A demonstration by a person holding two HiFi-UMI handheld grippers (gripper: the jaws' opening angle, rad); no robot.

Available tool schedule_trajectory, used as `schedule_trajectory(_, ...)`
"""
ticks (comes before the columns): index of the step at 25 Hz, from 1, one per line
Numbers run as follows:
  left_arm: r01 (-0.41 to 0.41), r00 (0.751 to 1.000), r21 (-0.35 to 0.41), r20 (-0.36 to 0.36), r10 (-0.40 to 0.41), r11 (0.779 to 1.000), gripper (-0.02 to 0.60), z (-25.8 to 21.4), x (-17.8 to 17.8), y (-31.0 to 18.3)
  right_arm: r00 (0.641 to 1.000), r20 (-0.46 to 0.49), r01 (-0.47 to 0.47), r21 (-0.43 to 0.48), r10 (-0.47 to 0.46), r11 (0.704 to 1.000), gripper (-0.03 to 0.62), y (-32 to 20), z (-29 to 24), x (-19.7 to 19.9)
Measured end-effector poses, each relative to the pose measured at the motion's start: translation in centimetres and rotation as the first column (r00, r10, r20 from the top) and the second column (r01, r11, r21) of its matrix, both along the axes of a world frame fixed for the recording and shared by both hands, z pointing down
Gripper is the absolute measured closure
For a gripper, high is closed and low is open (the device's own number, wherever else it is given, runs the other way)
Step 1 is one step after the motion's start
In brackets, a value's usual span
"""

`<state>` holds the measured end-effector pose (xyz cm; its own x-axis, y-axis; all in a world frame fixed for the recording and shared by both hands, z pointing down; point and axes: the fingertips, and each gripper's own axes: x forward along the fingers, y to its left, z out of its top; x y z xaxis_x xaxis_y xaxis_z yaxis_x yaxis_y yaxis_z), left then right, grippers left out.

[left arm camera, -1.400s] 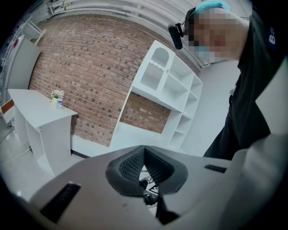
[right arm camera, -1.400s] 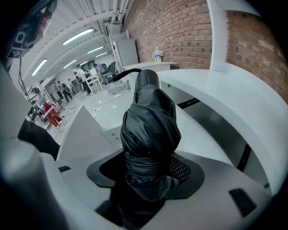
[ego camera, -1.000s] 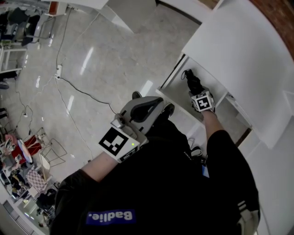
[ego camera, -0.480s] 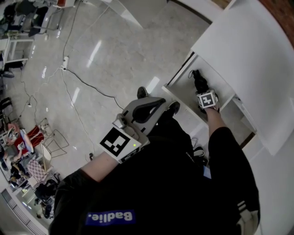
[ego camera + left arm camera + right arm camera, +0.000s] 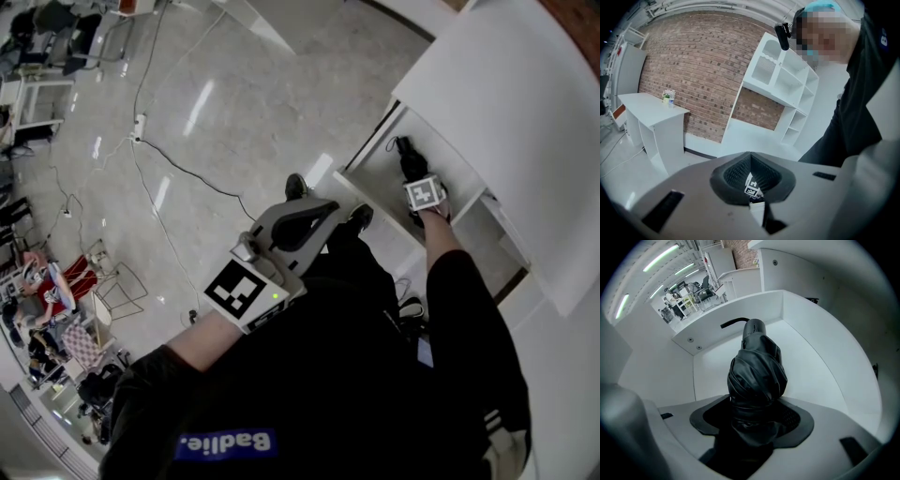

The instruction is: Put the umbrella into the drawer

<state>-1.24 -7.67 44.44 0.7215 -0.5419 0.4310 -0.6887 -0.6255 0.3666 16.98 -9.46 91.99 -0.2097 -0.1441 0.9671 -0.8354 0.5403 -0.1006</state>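
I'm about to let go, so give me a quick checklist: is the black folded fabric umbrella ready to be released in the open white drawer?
1. Grip: right gripper shut on the black folded fabric umbrella: ok.
2. Umbrella inside the walls of the open white drawer: ok.
3. Umbrella resting on the drawer floor: cannot tell.
4. Other hand: left gripper shut, empty, away from the drawer: ok.

Black umbrella point(image 5: 757, 371), white drawer point(image 5: 813, 364) (red-brown brick wall point(image 5: 693, 61)).

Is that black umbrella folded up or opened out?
Folded: the umbrella is a tightly wrapped black bundle held by the right tool in the drawer.
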Motion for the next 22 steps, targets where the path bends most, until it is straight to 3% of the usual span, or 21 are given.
schedule_trajectory(2, -0.007, 1.0, -0.003, 0.0, 0.007, 1.0, 0.58, 0.0, 0.2, 0.2, 1.0, -0.006, -0.009, -0.002, 0.009, 1.0, 0.304, -0.2, -0.1, 0.1)
schedule_trajectory(5, -0.017, 1.0, -0.001, -0.009, 0.017, 1.0, 0.58, -0.1, 0.6, 0.4, 0.995, 0.076, -0.055, -0.109, 0.063, 0.993, 0.304, 1.8, -0.4, -1.2)
schedule_trajectory(7, -0.026, 1.0, 0.009, -0.015, 0.026, 1.0, 0.58, -0.3, 0.8, 0.4, 0.992, 0.09, -0.076, -0.113, 0.086, 0.991, 0.304, 1.9, -0.6, -1.0)
schedule_trajectory(15, -0.07, 0.996, 0.044, -0.061, 0.073, 0.997, 0.58, -1.4, 2.2, 0.5, 0.988, 0.138, -0.081, 0.095, 0.068, 0.992, 0.304, -0.2, -5.6, 0.0)
schedule_trajectory(22, -0.123, 0.984, 0.084, -0.12, 0.132, 0.989, 0.58, -3.3, 3.8, 0.9, 0.972, 0.228, -0.121, 0.254, 0.063, 0.96, 0.306, -0.8, -13.7, 0.3)
